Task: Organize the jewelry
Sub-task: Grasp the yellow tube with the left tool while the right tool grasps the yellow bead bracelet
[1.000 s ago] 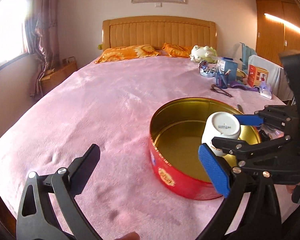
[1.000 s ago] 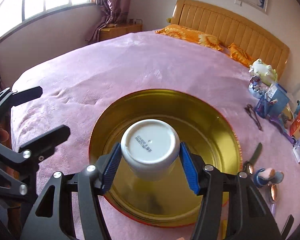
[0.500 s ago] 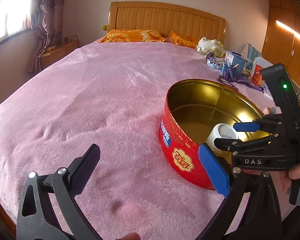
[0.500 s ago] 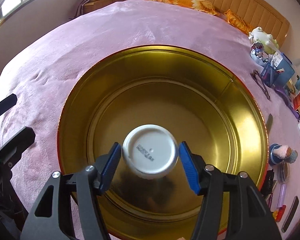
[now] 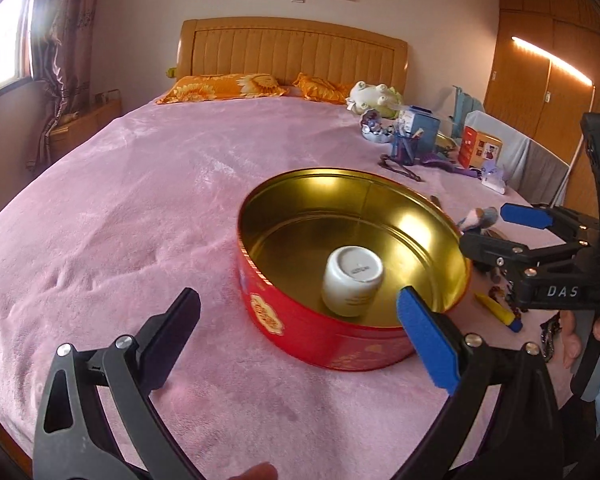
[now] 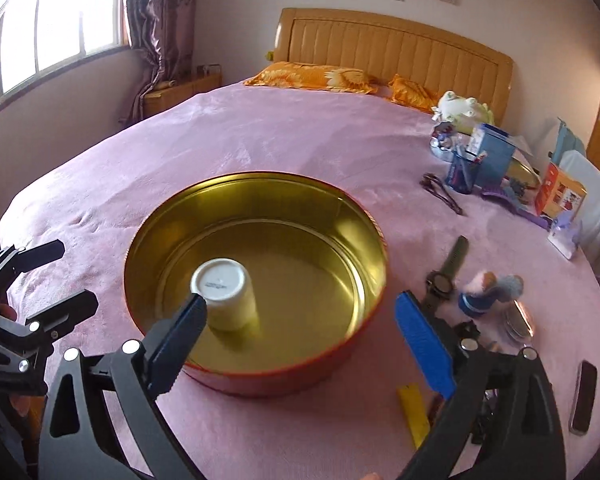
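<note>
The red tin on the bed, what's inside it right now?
Only one white cup stands upside down on the gold floor of the red tin. Whatever is under the cup stays hidden.

A pink bed (image 6: 284,136) carries a round tin (image 6: 284,380) and a watch (image 6: 444,280).

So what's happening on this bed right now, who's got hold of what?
A person holds a gripper in each hand over a pink bedspread. The right gripper has just been opening and now stands wide with nothing between its pads; the white cup it carried sits upside down inside the round red tin. The left gripper is open and holds nothing. A watch, a small doll and other small items lie to the right of the tin in the right wrist view.
</note>
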`<state>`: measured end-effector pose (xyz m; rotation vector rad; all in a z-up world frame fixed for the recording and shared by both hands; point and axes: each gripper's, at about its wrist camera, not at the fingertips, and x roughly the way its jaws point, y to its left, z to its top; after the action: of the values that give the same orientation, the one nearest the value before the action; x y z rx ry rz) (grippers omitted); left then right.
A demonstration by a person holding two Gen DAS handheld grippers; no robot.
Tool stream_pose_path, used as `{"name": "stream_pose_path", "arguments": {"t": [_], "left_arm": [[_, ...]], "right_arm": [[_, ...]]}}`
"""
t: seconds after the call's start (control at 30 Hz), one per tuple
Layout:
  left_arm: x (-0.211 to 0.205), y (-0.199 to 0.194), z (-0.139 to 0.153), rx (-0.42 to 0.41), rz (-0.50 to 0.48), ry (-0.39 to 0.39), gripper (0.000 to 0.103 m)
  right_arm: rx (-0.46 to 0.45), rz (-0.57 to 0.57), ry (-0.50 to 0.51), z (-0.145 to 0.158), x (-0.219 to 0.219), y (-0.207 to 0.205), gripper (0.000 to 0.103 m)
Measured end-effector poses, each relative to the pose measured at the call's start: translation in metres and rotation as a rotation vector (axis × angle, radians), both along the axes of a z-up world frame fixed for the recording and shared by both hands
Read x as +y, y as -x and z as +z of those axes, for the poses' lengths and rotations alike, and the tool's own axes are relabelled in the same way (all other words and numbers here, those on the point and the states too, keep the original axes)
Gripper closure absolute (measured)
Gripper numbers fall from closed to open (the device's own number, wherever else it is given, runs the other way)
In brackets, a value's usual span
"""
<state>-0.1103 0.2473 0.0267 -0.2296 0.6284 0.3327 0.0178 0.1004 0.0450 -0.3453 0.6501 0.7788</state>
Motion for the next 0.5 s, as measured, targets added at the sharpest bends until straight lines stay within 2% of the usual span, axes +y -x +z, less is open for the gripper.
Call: {"name": "stream_pose_path", "arguments": {"t": [0.33,0.5], "left_arm": [[-0.112,-0.046,-0.005,0.031,-0.233,-0.045,0.007],[-0.165,-0.07,-0.006,0.049,-0.33,-0.072,0.007]], "right_arm": [[0.013,-0.212,-0.048,-0.014,-0.149,-0.015,0.007],[0.007,-0.296,-0.062,-0.026,-0.208,-0.016,0.007]]}}
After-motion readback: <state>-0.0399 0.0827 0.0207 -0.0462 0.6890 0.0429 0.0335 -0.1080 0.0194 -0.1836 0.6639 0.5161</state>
